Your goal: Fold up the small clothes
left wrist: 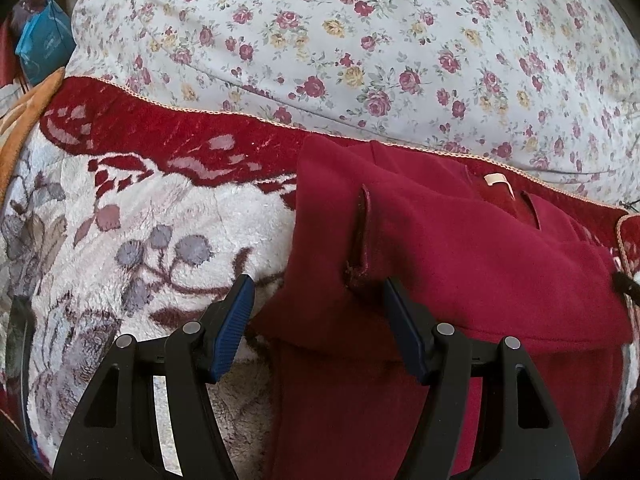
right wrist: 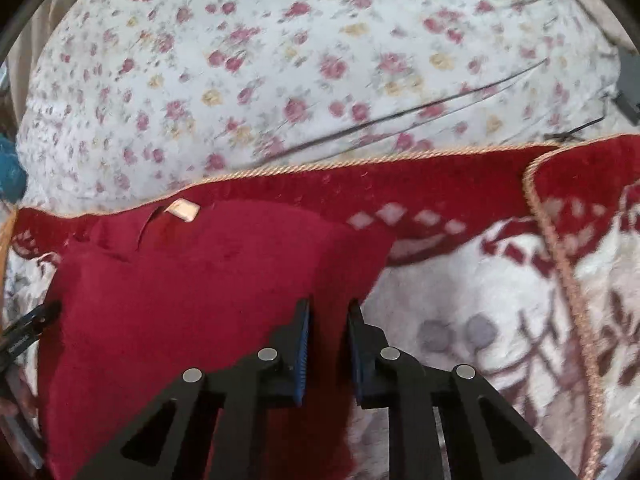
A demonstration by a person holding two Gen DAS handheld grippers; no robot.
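Dark red garment (left wrist: 460, 240) is lying on the plush patterned blanket (left wrist: 140, 220), collar tag (right wrist: 182, 210) toward the blanket's corded edge, with the floral bedding (left wrist: 360, 40) just beyond that edge. Right gripper (right wrist: 328, 312) is pinching the garment's right edge, jaws nearly together on the fabric, probably to carry that side over for a fold. Left gripper (left wrist: 318, 288) is hovering with jaws apart, straddling the garment's left edge, clamping nothing, probably waiting to grab.

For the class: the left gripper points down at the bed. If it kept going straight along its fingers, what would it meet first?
Most likely the dark red garment, whose left edge lies between the left gripper's open fingers; depth is hard to judge.
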